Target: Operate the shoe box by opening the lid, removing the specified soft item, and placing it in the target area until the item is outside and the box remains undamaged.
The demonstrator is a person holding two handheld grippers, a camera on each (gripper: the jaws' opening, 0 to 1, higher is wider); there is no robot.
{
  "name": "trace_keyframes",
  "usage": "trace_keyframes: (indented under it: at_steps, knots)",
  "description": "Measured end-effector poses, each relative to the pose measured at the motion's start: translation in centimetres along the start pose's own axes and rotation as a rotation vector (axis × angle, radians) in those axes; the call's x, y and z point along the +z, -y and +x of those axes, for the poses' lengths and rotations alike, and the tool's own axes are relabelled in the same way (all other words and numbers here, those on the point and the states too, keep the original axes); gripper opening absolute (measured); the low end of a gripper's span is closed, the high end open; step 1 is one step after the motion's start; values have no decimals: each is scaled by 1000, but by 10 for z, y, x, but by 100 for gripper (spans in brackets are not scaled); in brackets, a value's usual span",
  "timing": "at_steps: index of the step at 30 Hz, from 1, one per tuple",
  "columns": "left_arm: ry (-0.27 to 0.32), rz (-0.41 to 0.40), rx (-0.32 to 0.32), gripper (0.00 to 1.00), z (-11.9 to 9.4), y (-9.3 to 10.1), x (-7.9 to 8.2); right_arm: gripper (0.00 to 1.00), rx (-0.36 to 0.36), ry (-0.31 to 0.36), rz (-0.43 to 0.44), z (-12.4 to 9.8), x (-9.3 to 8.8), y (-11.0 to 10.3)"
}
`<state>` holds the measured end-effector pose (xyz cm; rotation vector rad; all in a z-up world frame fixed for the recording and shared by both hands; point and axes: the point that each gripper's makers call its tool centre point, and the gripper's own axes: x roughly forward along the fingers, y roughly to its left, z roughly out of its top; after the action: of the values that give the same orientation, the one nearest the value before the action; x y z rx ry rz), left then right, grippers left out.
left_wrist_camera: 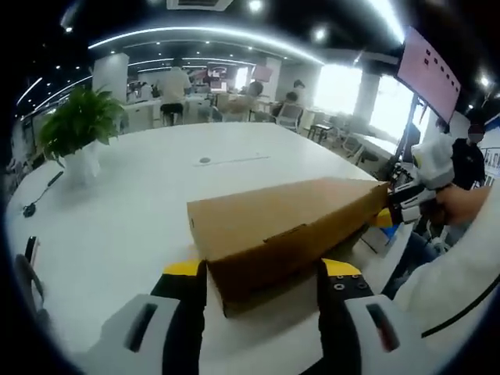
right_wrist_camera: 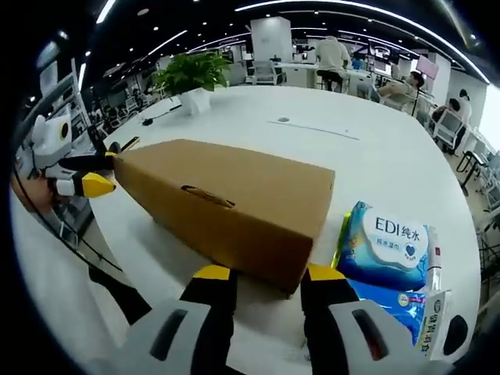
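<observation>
Shoe box (right_wrist_camera: 226,207) contents hidden; wipes packet (right_wrist_camera: 388,254) partly behind the box

**Both hand-held grippers spread wide, facing each other**

The left hand-held gripper (left_wrist_camera: 264,273) reaches forward with its yellow-tipped jaws parted wide. The right hand-held gripper (right_wrist_camera: 264,277) is posed likewise, jaws spread. Each shows at the far end of the other's view, pointing back toward it. A white-sleeved arm (left_wrist_camera: 461,258) extends behind the right one.
</observation>
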<state>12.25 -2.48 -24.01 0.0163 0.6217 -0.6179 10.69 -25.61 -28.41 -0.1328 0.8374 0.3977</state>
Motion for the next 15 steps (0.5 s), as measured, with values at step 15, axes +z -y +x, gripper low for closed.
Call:
trace_keyframes:
  at_steps: [15]
  knots:
    - [-44, 16, -2, 60, 8, 0, -6, 55, -24, -57, -157, 9, -7, -6]
